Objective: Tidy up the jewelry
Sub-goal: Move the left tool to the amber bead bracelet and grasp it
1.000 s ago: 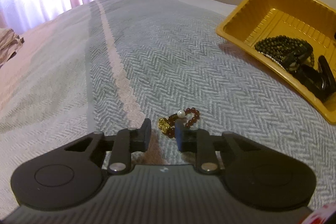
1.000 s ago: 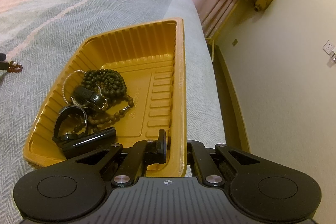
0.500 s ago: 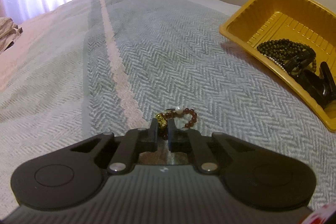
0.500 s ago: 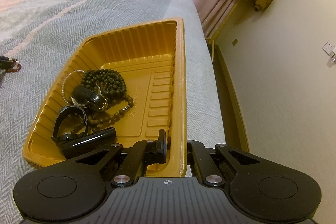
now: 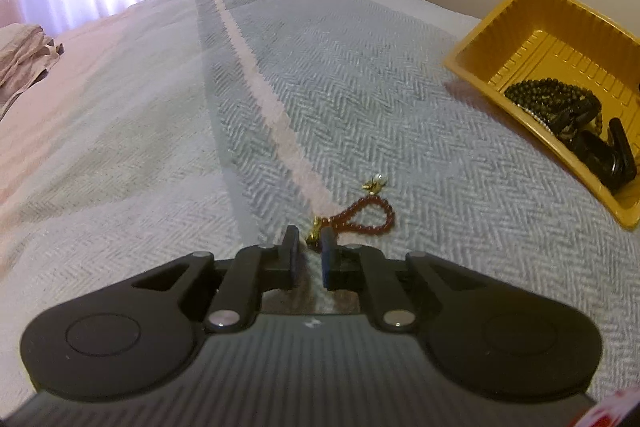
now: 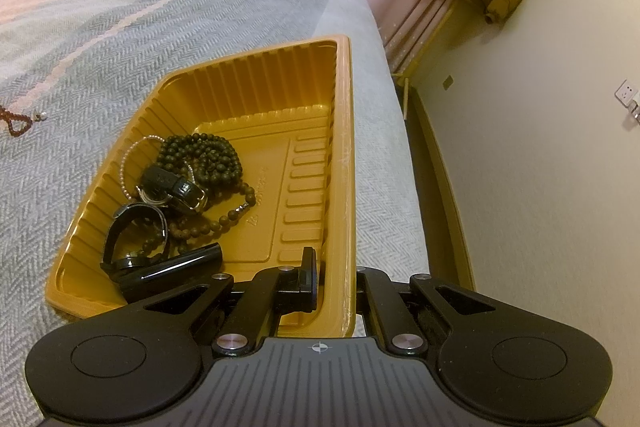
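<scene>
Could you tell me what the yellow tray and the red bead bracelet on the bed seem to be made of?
The yellow tray looks like thin moulded plastic: glossy, with ribbed walls and pressed ridges in the floor. The red bead bracelet seems to be polished stone, glass or resin beads, which I cannot tell apart, dark red and slightly shiny, with a gold-coloured charm held in the left gripper.
</scene>
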Action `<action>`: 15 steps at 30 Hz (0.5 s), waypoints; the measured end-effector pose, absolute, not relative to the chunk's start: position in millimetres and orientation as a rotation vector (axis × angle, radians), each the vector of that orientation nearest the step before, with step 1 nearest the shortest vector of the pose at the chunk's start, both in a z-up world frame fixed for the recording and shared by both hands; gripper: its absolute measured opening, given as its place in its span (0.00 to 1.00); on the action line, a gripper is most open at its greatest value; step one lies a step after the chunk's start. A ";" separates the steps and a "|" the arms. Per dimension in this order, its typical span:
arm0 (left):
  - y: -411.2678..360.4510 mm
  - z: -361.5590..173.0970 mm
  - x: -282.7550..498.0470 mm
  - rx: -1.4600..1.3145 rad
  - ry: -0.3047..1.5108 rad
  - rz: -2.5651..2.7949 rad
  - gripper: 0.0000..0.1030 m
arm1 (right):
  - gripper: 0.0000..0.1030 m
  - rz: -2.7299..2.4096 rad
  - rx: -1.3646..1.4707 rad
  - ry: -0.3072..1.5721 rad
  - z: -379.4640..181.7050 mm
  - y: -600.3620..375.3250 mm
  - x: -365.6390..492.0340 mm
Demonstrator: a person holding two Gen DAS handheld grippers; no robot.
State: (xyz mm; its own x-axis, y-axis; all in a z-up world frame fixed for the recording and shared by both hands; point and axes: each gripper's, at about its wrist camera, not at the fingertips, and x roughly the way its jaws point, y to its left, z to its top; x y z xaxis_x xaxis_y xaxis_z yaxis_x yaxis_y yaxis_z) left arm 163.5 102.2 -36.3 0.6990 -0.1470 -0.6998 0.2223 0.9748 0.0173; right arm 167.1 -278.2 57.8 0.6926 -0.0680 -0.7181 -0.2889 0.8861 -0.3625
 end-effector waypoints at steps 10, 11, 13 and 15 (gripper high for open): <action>93.6 -41.3 163.8 0.095 0.717 -0.202 0.23 | 0.04 0.129 -0.478 0.804 59.6 -278.9 166.7; 94.5 -41.8 165.6 0.083 0.722 -0.202 0.23 | 0.04 0.129 -0.477 0.805 59.8 -279.1 166.7; 96.1 -42.9 167.7 0.067 0.728 -0.193 0.23 | 0.04 0.128 -0.478 0.804 59.4 -278.5 166.7; 97.7 -44.0 168.9 0.064 0.737 -0.186 0.21 | 0.04 0.129 -0.476 0.803 59.4 -278.5 166.7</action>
State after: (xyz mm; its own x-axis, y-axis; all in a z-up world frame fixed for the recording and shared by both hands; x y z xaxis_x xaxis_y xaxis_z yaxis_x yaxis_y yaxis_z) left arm 168.9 97.7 -44.0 0.7247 -0.1459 -0.6734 0.1905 0.9816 -0.0077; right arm 166.7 -278.5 59.4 0.6929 -0.0667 -0.7179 -0.2884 0.8869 -0.3608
